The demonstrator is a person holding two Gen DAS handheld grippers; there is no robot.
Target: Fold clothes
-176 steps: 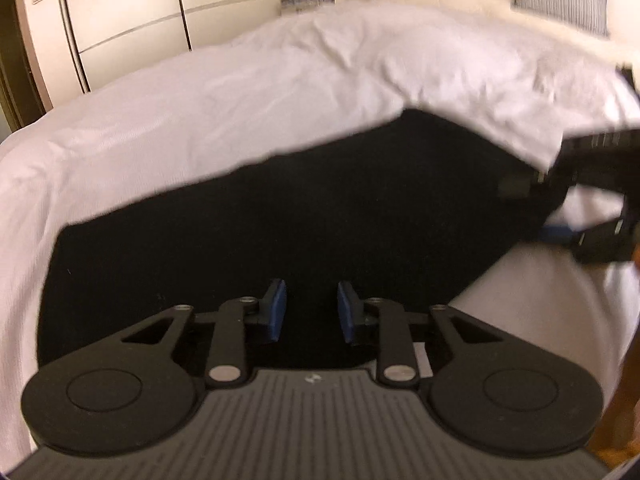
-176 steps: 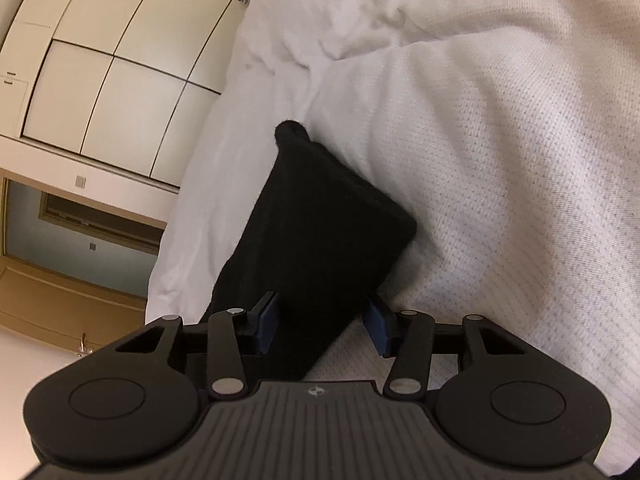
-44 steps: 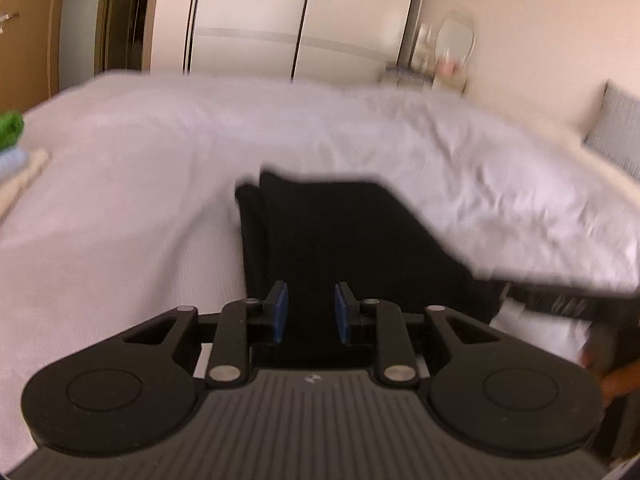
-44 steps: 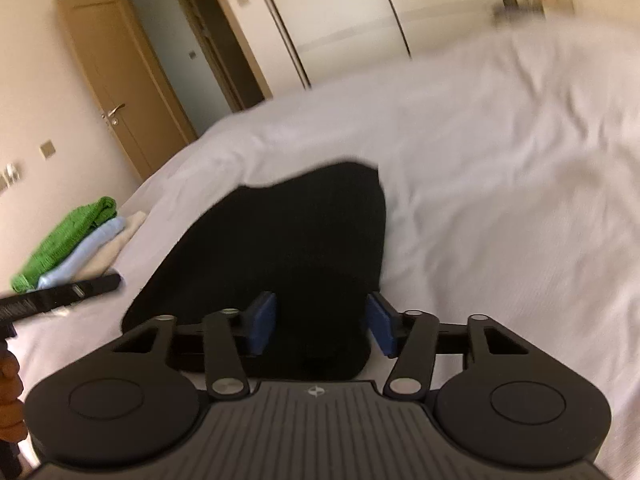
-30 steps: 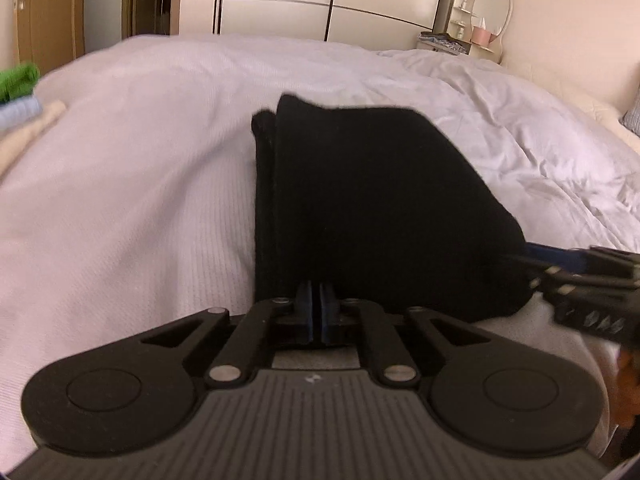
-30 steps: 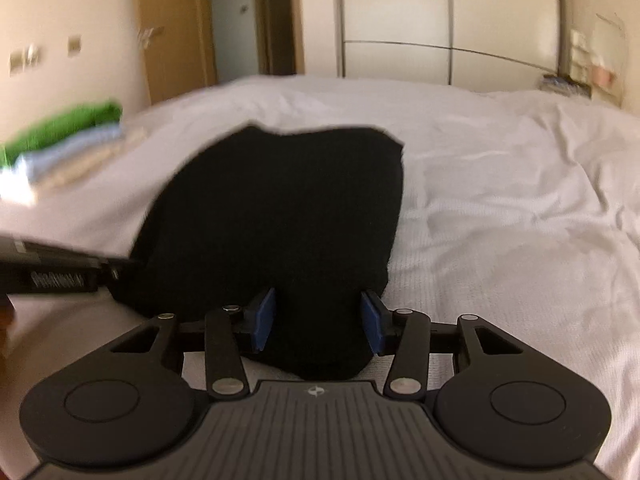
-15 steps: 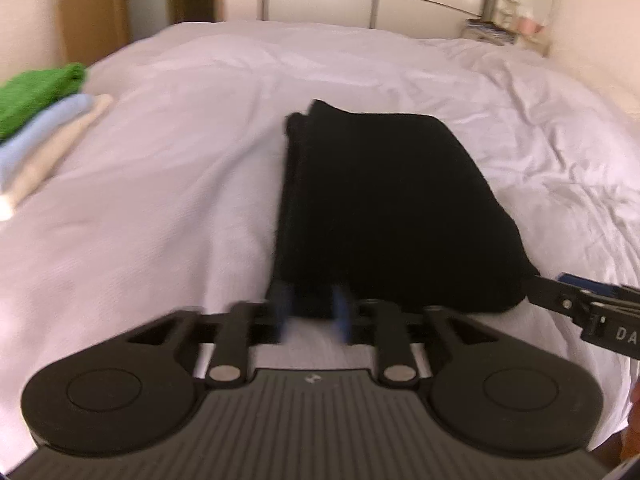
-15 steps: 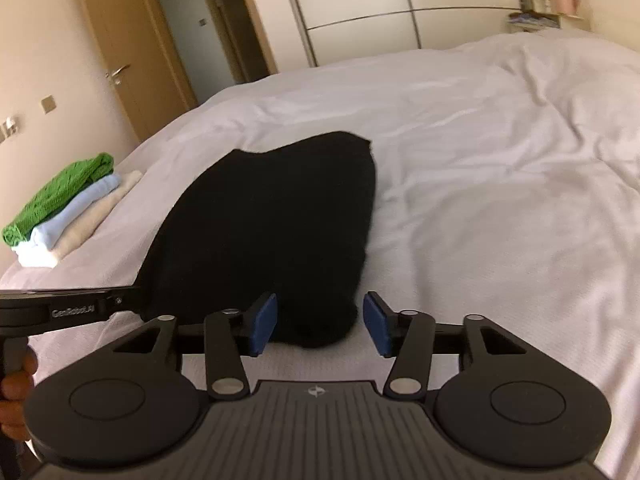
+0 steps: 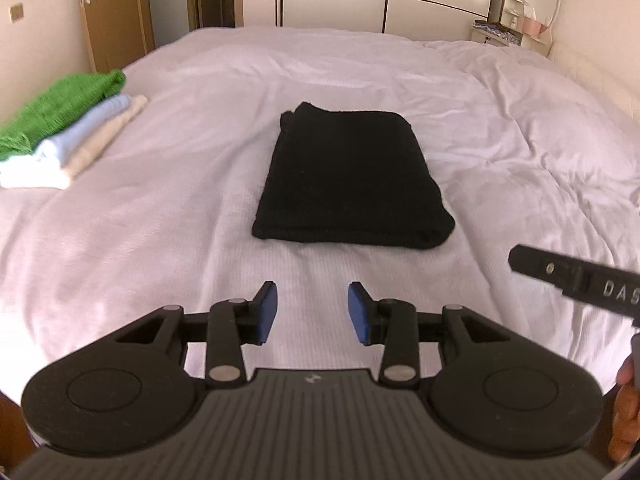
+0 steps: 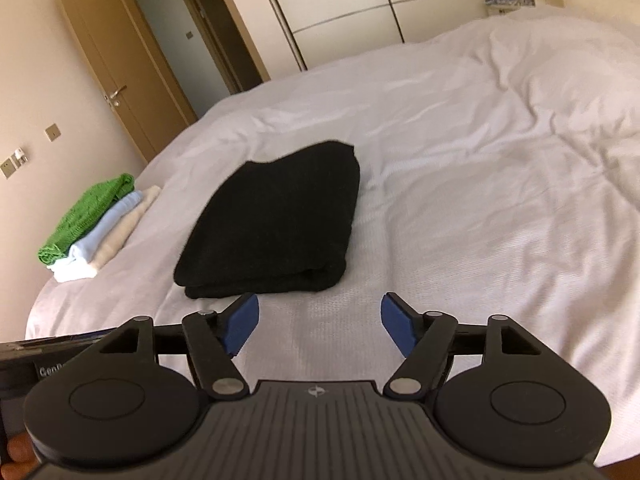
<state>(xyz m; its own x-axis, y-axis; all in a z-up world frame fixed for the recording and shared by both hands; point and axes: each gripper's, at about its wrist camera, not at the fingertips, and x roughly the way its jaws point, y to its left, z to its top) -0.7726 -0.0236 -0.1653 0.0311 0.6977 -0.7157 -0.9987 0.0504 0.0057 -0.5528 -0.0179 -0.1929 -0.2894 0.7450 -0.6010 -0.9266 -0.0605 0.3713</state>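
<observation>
— Where's the black garment (image 9: 352, 176) now?

— Folded into a neat rectangle, lying flat on the bed (image 9: 168, 216), about the middle of the white cover. Its thick folded edge faces the two grippers.

— Is either one holding it?

— No. The left gripper (image 9: 312, 312) hangs above bare cover on the near side of the garment, well clear of it. Its blue fingers (image 9: 267, 312) stand apart with nothing between them; they have just been opening.

— And the right?

— The right gripper (image 10: 318, 324) is also on the near side of the garment, toward its right corner. Its fingers (image 10: 240, 324) are spread wider than the left's, have just been opening as well, and only bed cover shows in the gap. The left pad sits close to the garment's folded edge in that view, but I can't tell any contact.

— Anything else on the bed?

— A stack (image 9: 60, 136) of folded clothes to the left of the garment, well apart from it: green on top, then pale blue, cream and white.

— Beyond the garment?

— A wardrobe (image 9: 384, 4) with pale sliding doors, and a wooden door (image 10: 116, 68) to its left.
</observation>
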